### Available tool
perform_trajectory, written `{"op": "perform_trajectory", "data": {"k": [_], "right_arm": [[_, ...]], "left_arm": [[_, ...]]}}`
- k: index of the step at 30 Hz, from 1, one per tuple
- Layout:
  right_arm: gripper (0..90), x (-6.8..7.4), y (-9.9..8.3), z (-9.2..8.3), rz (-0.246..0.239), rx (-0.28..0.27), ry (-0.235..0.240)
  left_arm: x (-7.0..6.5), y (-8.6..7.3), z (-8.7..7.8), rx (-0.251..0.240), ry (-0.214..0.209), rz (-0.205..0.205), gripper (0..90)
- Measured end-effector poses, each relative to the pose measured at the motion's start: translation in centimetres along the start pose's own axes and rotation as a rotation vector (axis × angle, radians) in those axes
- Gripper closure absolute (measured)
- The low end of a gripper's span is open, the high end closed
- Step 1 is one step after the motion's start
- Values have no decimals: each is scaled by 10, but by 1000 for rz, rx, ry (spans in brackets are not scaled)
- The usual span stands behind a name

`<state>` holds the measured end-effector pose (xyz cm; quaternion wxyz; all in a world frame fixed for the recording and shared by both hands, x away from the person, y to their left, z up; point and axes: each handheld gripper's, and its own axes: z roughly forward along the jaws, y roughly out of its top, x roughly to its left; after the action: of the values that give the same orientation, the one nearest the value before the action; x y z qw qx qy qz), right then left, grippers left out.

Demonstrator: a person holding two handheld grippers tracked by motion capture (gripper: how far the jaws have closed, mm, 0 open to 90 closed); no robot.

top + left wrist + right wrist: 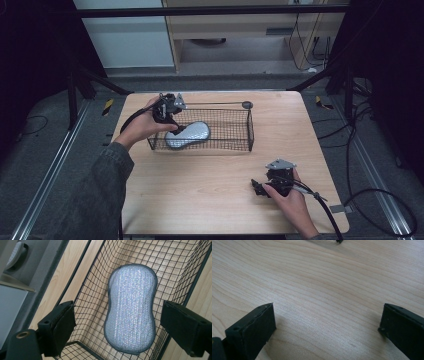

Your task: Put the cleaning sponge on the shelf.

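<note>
My left claw [117, 327] hangs over the black wire mesh basket [235, 131], jaws apart with the silvery peanut-shaped scrubbing pad [131, 307] lying on the basket floor between them, not pinched. My right claw [327, 330] rests wide open on the light wooden worktop [317, 285].

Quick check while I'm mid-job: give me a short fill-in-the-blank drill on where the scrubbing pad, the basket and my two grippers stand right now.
1. The silvery scrubbing pad lies inside the wire ____.
2. The wire basket stands on the wooden ____.
3. The left gripper hangs over the pad with its fingers apart, one on each ____ of it.
4. The right gripper is open over bare wood, with ____ between its fingers.

Missing words: basket; table; side; nothing
</note>
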<state>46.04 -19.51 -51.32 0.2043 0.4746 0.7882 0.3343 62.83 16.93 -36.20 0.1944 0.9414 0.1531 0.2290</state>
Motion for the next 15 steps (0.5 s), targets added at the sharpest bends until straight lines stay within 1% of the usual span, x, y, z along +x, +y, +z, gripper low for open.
{"op": "perform_trajectory", "data": {"k": [8,13,15], "right_arm": [[5,0,0,0,-1,-1,1],[4,0,0,0,5,1,4],[4,0,0,0,-2,-2,0]], "left_arm": [[-4,0,-4,-15,8,-36,149],[-9,0,-5,-31,8,-59,171],[-12,0,-6,-32,9,-62,177]]}}
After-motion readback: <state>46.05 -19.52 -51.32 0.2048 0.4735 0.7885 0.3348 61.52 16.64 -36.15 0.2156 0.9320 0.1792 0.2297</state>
